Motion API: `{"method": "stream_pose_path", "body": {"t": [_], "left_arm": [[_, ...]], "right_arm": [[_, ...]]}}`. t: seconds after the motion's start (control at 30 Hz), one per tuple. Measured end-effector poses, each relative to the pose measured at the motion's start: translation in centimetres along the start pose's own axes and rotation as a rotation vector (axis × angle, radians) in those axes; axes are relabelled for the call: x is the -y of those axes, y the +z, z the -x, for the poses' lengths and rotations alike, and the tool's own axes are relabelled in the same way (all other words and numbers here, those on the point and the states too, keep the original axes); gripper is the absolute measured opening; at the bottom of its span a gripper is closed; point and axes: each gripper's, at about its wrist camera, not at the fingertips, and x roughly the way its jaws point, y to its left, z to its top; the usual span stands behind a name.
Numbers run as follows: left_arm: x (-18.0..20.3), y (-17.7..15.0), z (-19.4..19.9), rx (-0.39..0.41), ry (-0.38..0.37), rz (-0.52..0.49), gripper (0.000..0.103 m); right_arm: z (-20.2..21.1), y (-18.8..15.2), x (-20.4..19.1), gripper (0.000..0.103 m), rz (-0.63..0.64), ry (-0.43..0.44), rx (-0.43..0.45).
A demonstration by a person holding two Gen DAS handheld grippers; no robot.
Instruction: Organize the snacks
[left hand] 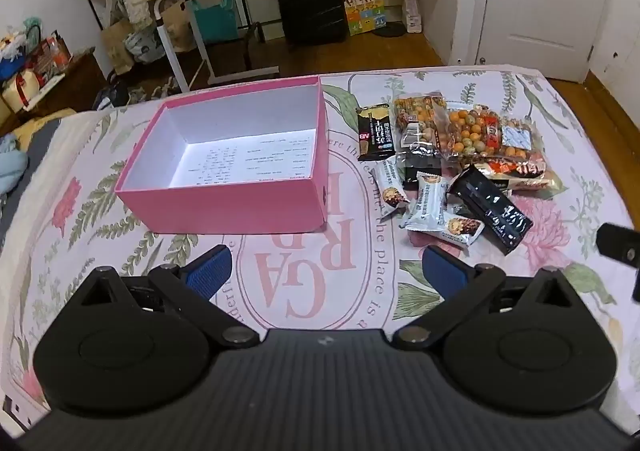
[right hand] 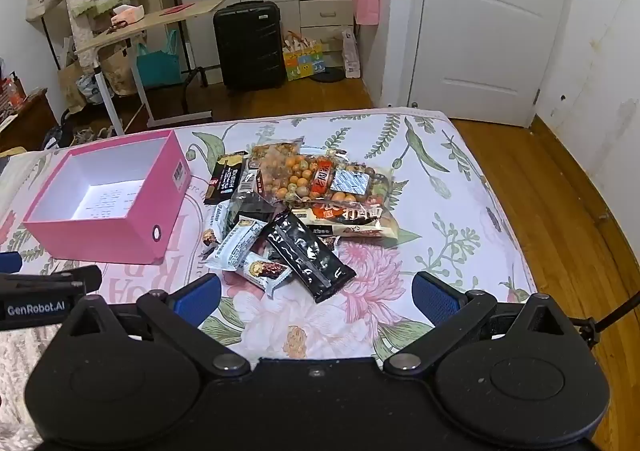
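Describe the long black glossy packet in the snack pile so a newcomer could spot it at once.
Start at the pink box on the floral bedspread; the snack pile lies just to its right. At the pile's near edge, the long black glossy packet rests diagonally over the white bars. It alone is long, dark, shiny and nearest the right gripper.

A bed with a floral-print pink and green cover [left hand: 540, 99] carries everything. On it sits an open pink cardboard box [left hand: 224, 207]. Just beside the box lies a loose pile of wrapped snack packets [right hand: 296, 211].
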Motion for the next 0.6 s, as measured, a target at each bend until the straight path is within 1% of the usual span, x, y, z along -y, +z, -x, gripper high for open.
{"method": "stream_pose_path", "body": {"t": [0.03,0.07,0.2,0.23,0.33,0.4,0.6], "left_arm": [[-0.2,0.1,-0.2,-0.007,0.003,0.007,0.103],[0.1,0.0,-0.4,0.006,0.014,0.000,0.103],[0.0,0.4,-1.0,-0.011,0.010,0.019,0.103],[0.3,-0.5,-0.6,0.013,0.002,0.007,0.103],[0.0,-0.6,-0.8,0.012,0.016,0.009,0.103],[-0.1,-0.8,-0.9,0.014,0.012,0.014,0.103],[-0.6,-0.8,-1.2,0.038,0.009,0.075,0.103]], "right_arm": [[0.0,0.0,0.0,0.102,-0.004,-0.001,-0.004],[0.0,0.1,-0.1,0.102,-0.006,-0.004,-0.007],[-0.4,-0.1,0.2,0.102,-0.008,-0.002,-0.007],[-0.2,-0.2,0.1,0.103,-0.003,-0.007,-0.002],[-0.5,0.0,-0.3,0.102,0.010,-0.023,-0.010],[-1.1,-0.2,-0.3,0.102,0.014,-0.035,-0.009],[-1.2,-0.5,-0.4,0.102,0.016,-0.045,0.004]]}}
